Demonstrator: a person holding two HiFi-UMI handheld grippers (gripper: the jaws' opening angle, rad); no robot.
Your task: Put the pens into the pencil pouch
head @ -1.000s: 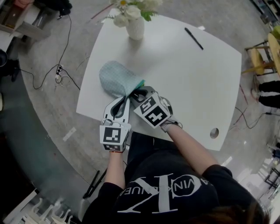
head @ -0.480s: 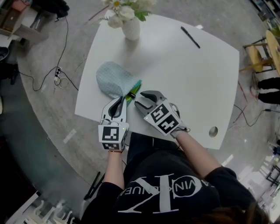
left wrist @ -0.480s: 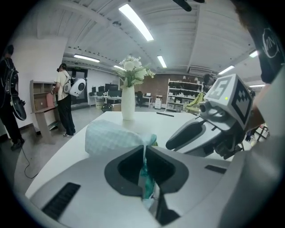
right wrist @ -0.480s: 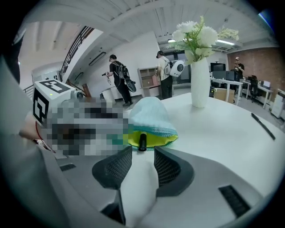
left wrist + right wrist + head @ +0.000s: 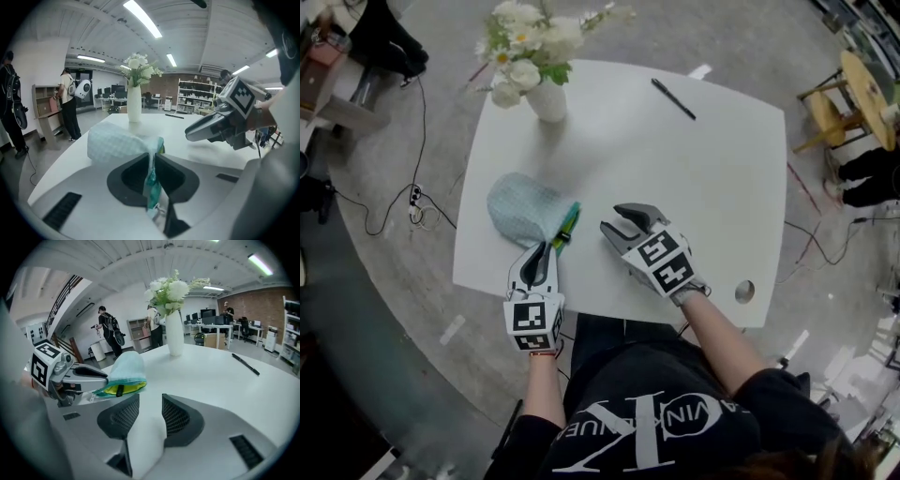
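A pale checked pencil pouch (image 5: 520,206) (image 5: 117,143) (image 5: 126,366) lies on the white table (image 5: 722,187) with its yellow-lined mouth towards me. The black end of a pen (image 5: 119,390) shows inside that mouth. My left gripper (image 5: 546,247) (image 5: 152,157) pinches the pouch's teal edge; its jaws have just been opening a little, with the fabric still between them. My right gripper (image 5: 619,220) (image 5: 150,399) hovers to the pouch's right, its jaws just opened wide and empty. Another black pen (image 5: 673,98) (image 5: 244,364) lies at the table's far side.
A white vase of flowers (image 5: 546,98) (image 5: 175,336) stands behind the pouch. There is a round hole (image 5: 744,292) in the table near its front right corner. A wooden stool (image 5: 839,103) and floor cables surround the table; people stand in the background.
My right gripper has drawn back from the pouch's mouth to the right and opened its jaws. The left gripper keeps its place at the pouch's edge.
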